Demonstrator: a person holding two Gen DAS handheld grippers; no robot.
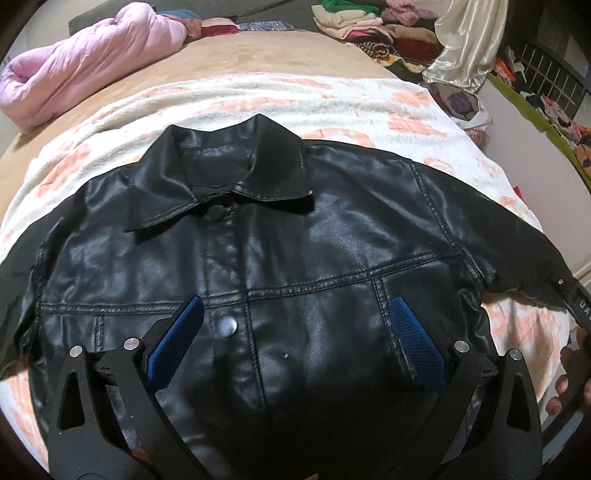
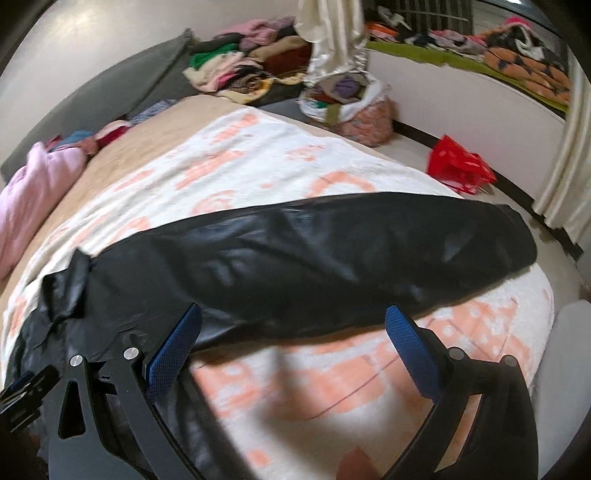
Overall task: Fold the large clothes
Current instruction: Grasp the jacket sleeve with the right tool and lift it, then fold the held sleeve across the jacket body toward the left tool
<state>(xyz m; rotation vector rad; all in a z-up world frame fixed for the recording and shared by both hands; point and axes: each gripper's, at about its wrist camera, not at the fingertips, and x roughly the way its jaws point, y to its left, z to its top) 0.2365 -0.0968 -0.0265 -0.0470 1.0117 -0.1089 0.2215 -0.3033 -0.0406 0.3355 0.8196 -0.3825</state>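
Observation:
A black leather jacket [image 1: 295, 240] lies front up and buttoned on a white and peach blanket [image 1: 258, 96], collar pointing away from me. My left gripper [image 1: 295, 314] is open and empty, hovering over the jacket's chest near a silver snap button [image 1: 227, 325]. In the right wrist view the jacket's right sleeve [image 2: 332, 251] stretches out flat across the blanket [image 2: 258, 155] toward the bed's right edge. My right gripper [image 2: 293, 325] is open and empty just above the near edge of that sleeve. The right gripper's body shows at the left wrist view's right edge [image 1: 581, 306].
A pink quilt [image 1: 81, 62] lies at the bed's far left. Piles of folded clothes [image 1: 369, 26] and a cream satin cloth [image 1: 465, 40] sit beyond the bed. A red bag [image 2: 460, 166] lies on the floor by the bed's right side.

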